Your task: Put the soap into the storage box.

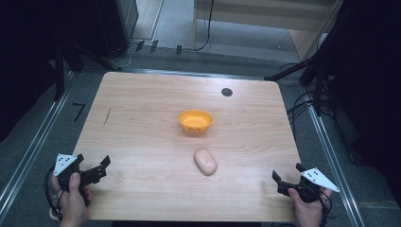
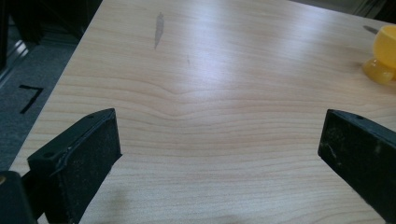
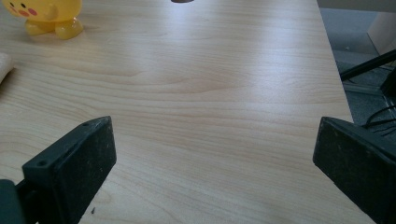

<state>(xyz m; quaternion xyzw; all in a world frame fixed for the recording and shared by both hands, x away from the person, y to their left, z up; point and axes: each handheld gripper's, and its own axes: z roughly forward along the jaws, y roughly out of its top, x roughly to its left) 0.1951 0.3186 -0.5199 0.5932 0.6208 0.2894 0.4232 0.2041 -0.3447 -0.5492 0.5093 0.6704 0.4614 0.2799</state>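
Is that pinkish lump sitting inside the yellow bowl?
No, the pinkish lump lies on the bare table, apart from the yellow bowl.

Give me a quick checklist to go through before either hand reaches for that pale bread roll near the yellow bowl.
1. Left tongs open and holding nothing: ok, the jaws stand wide apart in the left gripper view.
2. Right tongs open and holding nothing: ok, the jaws stand wide apart over bare wood.
3. Bread roll free to grasp: ok, it lies alone on the table, apart from the bowl.
4. Yellow bowl upright, opening up: ok.
5. Path from the right tongs to the roll unobstructed: ok, nothing lies between them.
6. Whether the roll is soft or will squash: cannot tell.
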